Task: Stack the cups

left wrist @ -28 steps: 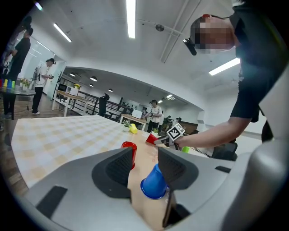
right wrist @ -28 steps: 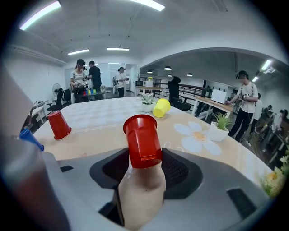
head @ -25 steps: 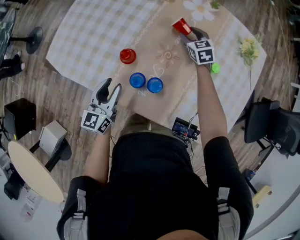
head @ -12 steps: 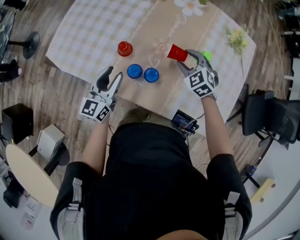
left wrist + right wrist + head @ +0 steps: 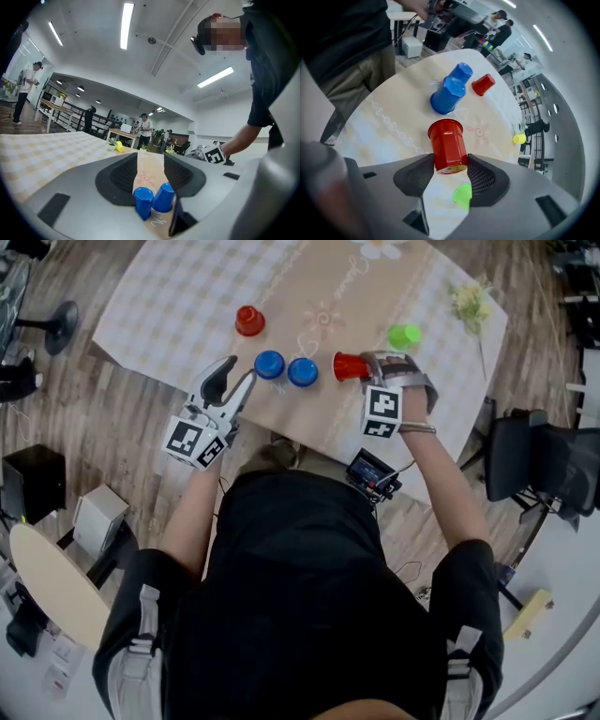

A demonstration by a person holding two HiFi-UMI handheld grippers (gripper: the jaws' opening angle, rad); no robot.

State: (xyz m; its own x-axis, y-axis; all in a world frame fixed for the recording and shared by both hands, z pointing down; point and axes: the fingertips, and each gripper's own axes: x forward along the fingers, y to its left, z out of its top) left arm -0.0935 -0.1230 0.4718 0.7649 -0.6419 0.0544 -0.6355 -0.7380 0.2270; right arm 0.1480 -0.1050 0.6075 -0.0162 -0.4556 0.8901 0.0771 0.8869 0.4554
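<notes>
Your right hand-held gripper (image 5: 372, 365) grips 1 red cup (image 5: 350, 366) by its base, tipped sideways just right of the 2 blue cups (image 5: 302, 372). Your left hand-held gripper (image 5: 237, 379) hovers, jaws apart, just left of them.

Probably a large open-plan office or lab: long ceiling strip lights (image 5: 126, 23) above the cloth-covered tabletop (image 5: 178, 306), people (image 5: 144, 127) standing at work tables (image 5: 123, 131) far beyond it, a black office chair (image 5: 539, 474) beside it, wood-plank floor (image 5: 103, 418) under it.
</notes>
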